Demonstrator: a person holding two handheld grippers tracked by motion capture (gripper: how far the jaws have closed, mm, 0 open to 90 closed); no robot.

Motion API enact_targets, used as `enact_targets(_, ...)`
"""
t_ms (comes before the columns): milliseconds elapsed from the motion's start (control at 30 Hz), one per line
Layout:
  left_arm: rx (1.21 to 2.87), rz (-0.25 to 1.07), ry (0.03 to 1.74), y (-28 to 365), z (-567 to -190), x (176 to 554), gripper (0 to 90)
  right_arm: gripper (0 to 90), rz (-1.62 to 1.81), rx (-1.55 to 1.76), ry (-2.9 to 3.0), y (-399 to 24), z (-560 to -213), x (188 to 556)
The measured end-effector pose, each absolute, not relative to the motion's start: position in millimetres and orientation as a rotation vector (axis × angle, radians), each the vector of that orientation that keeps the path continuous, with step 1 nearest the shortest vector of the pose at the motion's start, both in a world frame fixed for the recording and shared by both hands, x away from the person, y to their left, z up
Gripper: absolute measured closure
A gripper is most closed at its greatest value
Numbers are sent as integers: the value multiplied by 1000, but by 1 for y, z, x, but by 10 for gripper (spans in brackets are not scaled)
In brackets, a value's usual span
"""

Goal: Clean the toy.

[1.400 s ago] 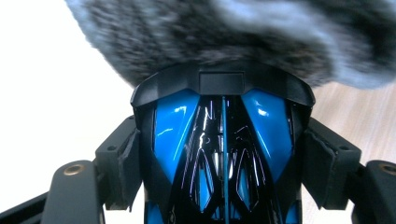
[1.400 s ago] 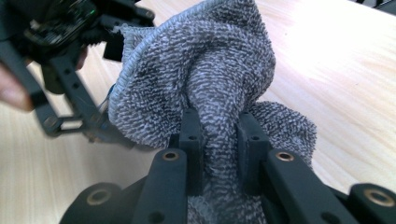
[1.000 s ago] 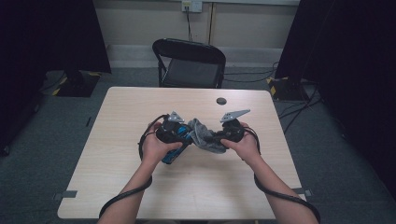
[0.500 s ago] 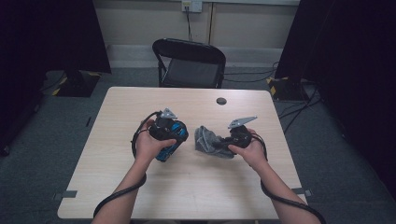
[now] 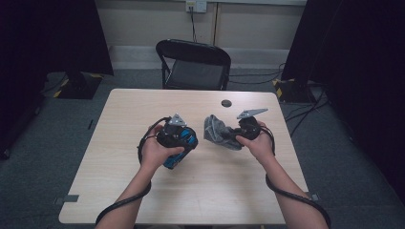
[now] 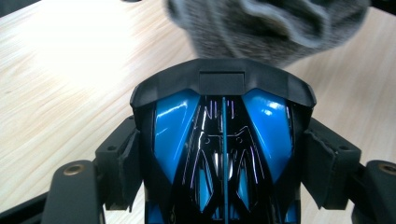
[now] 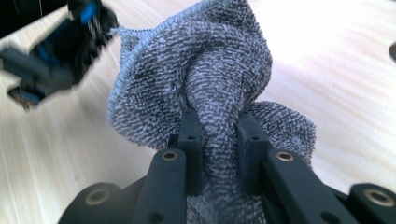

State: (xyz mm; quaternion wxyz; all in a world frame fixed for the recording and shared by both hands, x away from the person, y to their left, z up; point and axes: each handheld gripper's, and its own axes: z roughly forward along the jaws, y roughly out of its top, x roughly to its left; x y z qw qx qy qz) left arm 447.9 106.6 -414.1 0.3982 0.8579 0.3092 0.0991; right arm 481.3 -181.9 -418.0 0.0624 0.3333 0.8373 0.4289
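A black folding chair (image 5: 193, 62) stands behind the table (image 5: 119, 191), which bears a small dark disc (image 5: 226, 103), perhaps a cap.

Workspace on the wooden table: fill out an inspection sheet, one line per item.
Surface: light wood-grain table, flat, bare across the near half.
Job's things: glossy blue and black toy car; crumpled grey terry cloth, apart from the car.
Clutter: small round black disc near the far edge.
Grippers: left tool clamps the car's sides; right tool pinches a fold of the cloth.
Cables: black cables trail back along both forearms.
Surroundings: black folding chair behind the table, grey carpet, wall socket, dark curtains either side.
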Motion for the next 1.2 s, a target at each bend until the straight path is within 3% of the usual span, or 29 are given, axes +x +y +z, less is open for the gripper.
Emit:
enact_targets(433, 2201, 222, 745, 81, -420, 446, 255, 758, 1364, 903, 2551, -144, -396, 483)
enact_targets(1200, 2163, 278, 840, 106, -416, 461, 255, 758, 1357, 848, 2700, -152, -428, 460)
